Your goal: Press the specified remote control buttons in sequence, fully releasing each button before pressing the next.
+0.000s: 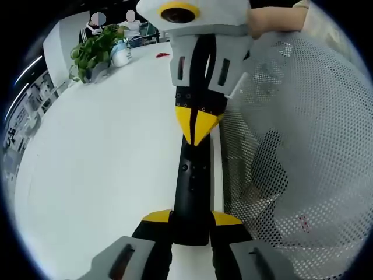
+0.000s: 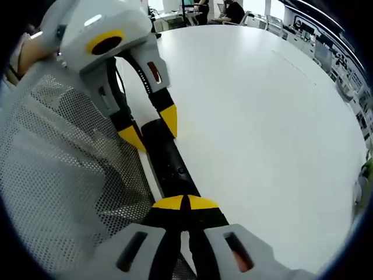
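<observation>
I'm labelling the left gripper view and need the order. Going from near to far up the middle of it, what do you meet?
Left gripper clamped on the near end of the black remote control → right gripper, tips together on the remote's far end → red item on the white table → potted plant.

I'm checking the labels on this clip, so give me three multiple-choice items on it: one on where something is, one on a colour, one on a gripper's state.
1. Where does the potted plant stand?
A. at the far edge of the white table
B. on the remote
C. on the mesh fabric

2. What colour is the remote control?
A. white
B. black
C. red

3. How does the left gripper stand?
A. wide open, apart from the remote
C. shut on the remote's near end
B. holding the plant

Answers: 1 A, the plant sits far off by the table edge. 2 B, its long body is black. 3 C, the yellow-tipped jaws clamp the remote's end, while the right gripper has its tips together at the other end.
</observation>
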Motion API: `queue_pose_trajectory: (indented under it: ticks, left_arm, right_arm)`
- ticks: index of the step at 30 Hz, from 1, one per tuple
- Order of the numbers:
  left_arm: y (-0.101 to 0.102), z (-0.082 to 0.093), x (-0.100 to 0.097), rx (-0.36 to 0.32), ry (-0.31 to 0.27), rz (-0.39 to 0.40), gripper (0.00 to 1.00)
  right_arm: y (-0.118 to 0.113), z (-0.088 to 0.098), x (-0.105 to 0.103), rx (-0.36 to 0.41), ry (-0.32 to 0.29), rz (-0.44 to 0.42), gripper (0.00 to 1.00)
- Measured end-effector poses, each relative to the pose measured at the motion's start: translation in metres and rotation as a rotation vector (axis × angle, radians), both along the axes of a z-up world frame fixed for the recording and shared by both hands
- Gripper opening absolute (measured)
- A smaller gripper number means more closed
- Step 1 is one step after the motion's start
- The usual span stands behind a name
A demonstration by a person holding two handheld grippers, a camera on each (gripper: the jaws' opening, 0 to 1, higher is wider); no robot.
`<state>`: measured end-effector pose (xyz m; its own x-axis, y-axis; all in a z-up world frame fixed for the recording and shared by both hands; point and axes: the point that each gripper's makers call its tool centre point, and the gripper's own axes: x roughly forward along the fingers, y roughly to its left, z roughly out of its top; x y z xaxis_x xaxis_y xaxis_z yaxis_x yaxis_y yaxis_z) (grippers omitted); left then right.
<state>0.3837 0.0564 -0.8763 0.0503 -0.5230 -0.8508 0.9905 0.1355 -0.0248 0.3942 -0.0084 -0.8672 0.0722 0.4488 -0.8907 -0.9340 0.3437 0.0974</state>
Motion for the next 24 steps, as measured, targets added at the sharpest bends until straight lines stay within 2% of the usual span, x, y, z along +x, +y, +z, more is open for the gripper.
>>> queue_pose_trajectory:
  ticks: [3, 7, 20, 24]
  left_arm:
    - [-0.0002, 0.0000, 0.0001, -0.001, 0.000, 0.001, 0.24]
    - [-0.0004, -0.0001, 0.0003, -0.002, 0.002, 0.005, 0.24]
    - [-0.0004, -0.0003, 0.0006, -0.002, 0.002, -0.001, 0.24]
    - [-0.0004, -0.0004, 0.0007, -0.003, 0.000, 0.000, 0.24]
  right_arm:
    - [0.0065, 0.0013, -0.0027, 0.021, 0.004, 0.021, 0.00]
    - [0.0072, -0.0009, -0.0044, 0.003, -0.011, 0.050, 0.00]
    - [0.0071, -0.0016, -0.0035, -0.005, -0.020, 0.049, 0.00]
    - [0.0070, -0.0021, -0.0025, -0.006, 0.001, 0.008, 0.00]
